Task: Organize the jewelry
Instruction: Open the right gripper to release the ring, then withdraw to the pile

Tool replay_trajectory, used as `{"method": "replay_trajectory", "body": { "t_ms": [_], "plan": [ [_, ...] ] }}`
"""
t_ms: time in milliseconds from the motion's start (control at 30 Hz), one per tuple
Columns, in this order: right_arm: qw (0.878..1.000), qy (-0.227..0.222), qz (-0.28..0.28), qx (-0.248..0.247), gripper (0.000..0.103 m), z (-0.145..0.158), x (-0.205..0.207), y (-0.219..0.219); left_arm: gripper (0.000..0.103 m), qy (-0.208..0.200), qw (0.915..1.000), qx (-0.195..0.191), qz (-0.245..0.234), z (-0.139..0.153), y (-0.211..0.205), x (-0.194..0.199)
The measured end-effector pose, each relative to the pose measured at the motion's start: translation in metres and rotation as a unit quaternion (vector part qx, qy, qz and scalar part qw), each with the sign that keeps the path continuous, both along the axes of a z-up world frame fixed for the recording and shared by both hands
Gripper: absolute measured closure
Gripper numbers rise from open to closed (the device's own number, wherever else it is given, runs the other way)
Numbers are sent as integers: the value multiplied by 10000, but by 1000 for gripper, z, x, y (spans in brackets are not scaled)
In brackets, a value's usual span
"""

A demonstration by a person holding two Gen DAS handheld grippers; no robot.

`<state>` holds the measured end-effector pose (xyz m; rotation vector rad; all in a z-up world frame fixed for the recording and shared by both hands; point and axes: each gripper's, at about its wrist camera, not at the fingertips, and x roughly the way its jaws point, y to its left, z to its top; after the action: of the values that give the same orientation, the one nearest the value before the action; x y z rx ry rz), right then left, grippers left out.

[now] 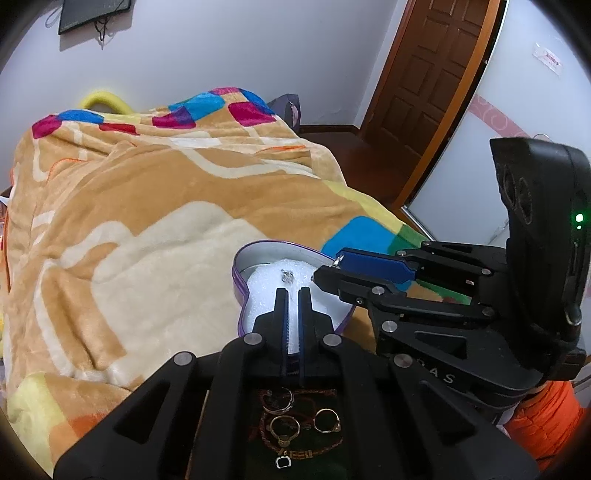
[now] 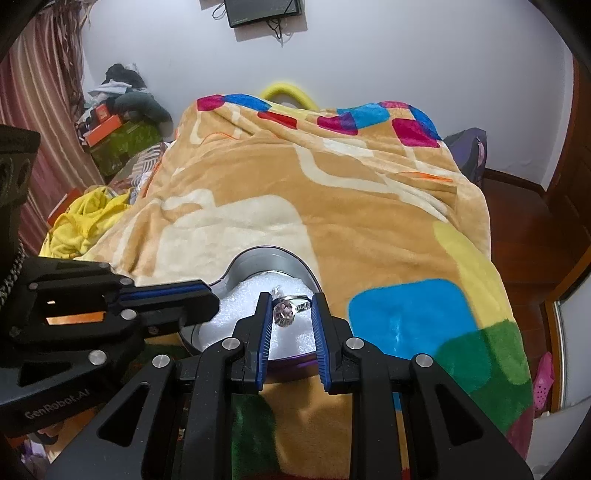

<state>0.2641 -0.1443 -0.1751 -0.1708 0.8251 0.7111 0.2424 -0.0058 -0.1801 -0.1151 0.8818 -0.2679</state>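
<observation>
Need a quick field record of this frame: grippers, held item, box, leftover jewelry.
right gripper: shut on silver ring with pale stone, over the box
left gripper: nearly shut, nothing seen between fingers
heart-shaped tin: open, white foam inside, one small silver piece on it
loose rings: on dark cloth, below left gripper
surface: blanket

Pretty sure I'm working in somebody's bedroom here, a regular home. Most of what I see is a bed (image 2: 332, 206) under a fuzzy tan blanket (image 1: 147, 206) with bright colour blocks. There's a dark panelled wooden door (image 1: 424, 85) off to one side, wood floor (image 2: 517, 236), plain white walls, and a small dark screen (image 2: 264, 11) mounted high with cables dangling. Striped curtains (image 2: 33, 92) hang in the corner, next to a messy pile of clothes and boxes (image 2: 118, 110). Yellow laundry (image 2: 85, 221) sits beside the bed too.
</observation>
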Motion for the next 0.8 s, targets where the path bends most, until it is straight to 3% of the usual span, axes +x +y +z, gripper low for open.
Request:
{"method": "replay_trajectory", "body": {
  "t_ms": [200, 367, 567, 733, 800],
  "plan": [
    [10000, -21, 18, -28, 84, 2, -2, 1, 101, -128, 9998, 87, 83, 8, 3, -4],
    [9998, -71, 75, -183, 82, 5, -6, 5, 91, -280, 9992, 241, 156, 19, 6, -12],
    [9998, -183, -17, -95, 81, 16, -14, 0, 89, -438, 9980, 375, 273, 33, 11, -23],
    [9993, -352, -87, -58, 81, 29, -27, -5, 77, -527, 9970, 444, 345, 41, 13, -33],
    [9990, -422, -104, -49, 78, 32, -33, -8, 76, -508, 9970, 461, 366, 42, 14, -37]
  ]
}}
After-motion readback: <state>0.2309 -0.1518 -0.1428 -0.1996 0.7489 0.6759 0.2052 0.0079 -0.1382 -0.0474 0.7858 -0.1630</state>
